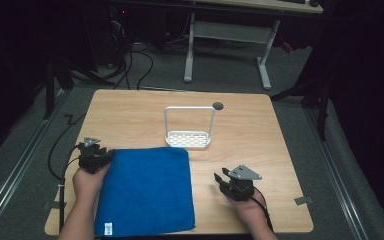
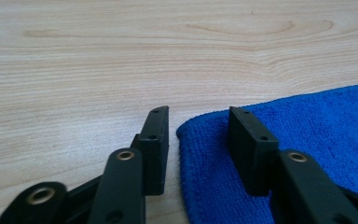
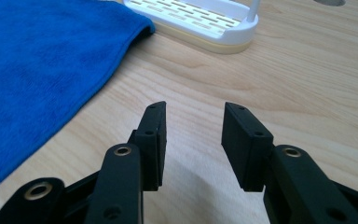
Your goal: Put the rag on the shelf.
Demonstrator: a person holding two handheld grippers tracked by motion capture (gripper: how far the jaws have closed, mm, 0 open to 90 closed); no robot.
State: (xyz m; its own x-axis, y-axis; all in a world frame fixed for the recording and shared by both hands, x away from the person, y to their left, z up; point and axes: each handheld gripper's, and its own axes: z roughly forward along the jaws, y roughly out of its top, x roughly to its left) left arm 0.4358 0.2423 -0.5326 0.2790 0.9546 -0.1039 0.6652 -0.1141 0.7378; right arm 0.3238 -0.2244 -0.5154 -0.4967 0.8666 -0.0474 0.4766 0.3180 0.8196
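Cloth (image 1: 147, 192), blue, folded flat, lies on near-left part of wooden table (image 1: 240, 130), long axis running from near edge away toward white rack (image 1: 189, 136), whose base sits just past cloth's far right corner. Left gripper (image 1: 96, 156) is at cloth's far left corner. In left gripper view its jaws straddle that corner: one pad over bare wood just off the edge, other pad above the blue pile, corner hem between them. Jaws partly open, gap not yet shut on fabric; no visible pinch. Right gripper (image 1: 224, 179) sits apart from cloth, off its right edge, over bare wood; in right gripper view cloth lies to the left and ahead, nothing between jaws, which stand moderately wide. So left hand is the nearer one, already on the corner. Right would likely need to go sideways toward cloth's right edge or far right corner by the rack to match the grip.
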